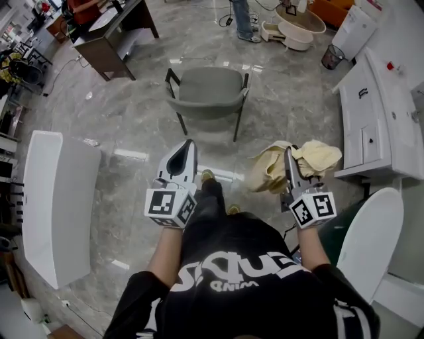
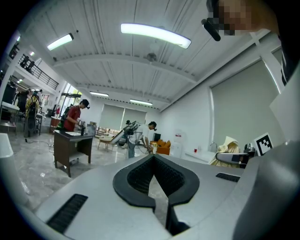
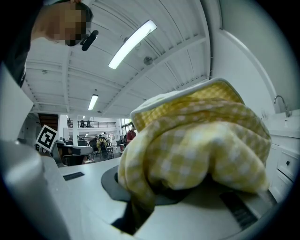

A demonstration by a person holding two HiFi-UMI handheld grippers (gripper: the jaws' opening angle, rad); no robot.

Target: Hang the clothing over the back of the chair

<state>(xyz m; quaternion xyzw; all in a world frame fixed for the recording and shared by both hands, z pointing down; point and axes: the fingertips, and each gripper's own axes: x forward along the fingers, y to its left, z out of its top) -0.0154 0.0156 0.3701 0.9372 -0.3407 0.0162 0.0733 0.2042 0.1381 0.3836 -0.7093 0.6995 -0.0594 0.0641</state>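
A grey chair (image 1: 207, 93) stands on the marble floor ahead of both grippers, some way off. My right gripper (image 1: 287, 153) is shut on a bunched yellow-and-white checked piece of clothing (image 1: 268, 169), which drapes over its jaws and hangs down to the left. In the right gripper view the clothing (image 3: 197, 140) fills most of the frame and hides the fingertips. My left gripper (image 1: 189, 144) is held level beside it, shut, with nothing between its pads; its tips (image 2: 152, 158) meet. In the left gripper view the clothing (image 2: 227, 145) shows at the right.
A white table (image 1: 56, 205) lies at the left. At the right stand a white cabinet (image 1: 371, 119) and a white rounded panel (image 1: 371, 232). Farther off are a brown desk (image 1: 112, 40), a dark bin (image 1: 331, 56) and a standing person (image 1: 242, 16).
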